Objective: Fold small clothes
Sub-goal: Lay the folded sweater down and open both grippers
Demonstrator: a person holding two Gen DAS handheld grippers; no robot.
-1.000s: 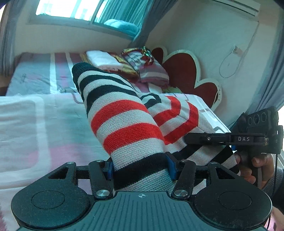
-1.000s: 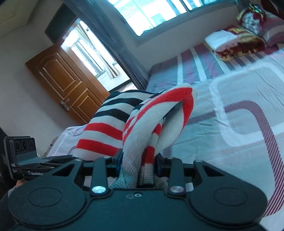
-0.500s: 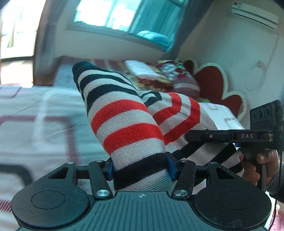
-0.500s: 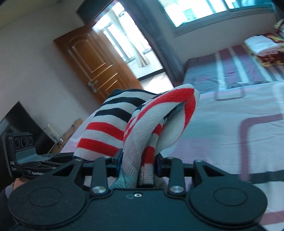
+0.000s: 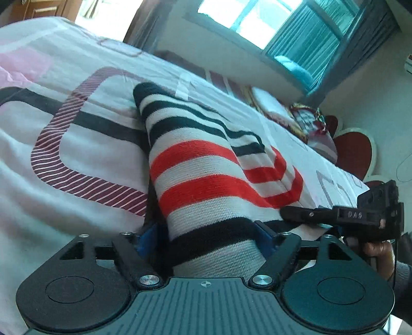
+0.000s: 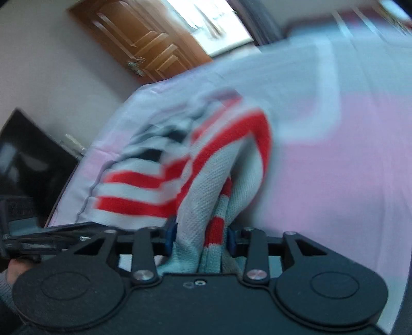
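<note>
A small knit garment (image 5: 200, 175) with white, red and black stripes is held over the bed by both grippers. My left gripper (image 5: 208, 239) is shut on one bunched end of it. My right gripper (image 6: 199, 239) is shut on the other end, where the striped garment (image 6: 213, 180) looks blurred. The right gripper also shows in the left wrist view (image 5: 340, 215) at the right, just beside the cloth. The garment's far end hangs down close to the bedsheet (image 5: 77, 144).
The bed has a white sheet with pink and dark rounded bands. Folded cloths and pillows (image 5: 303, 118) lie by a red heart-shaped headboard (image 5: 355, 152). A window (image 5: 278, 23) is behind. A wooden door (image 6: 144, 43) and a dark screen (image 6: 28, 154) stand past the bed's edge.
Both grippers have swung left and tilted downward with the garment held between them. The bed surface now fills both views, and the right wrist view is motion-blurred.
</note>
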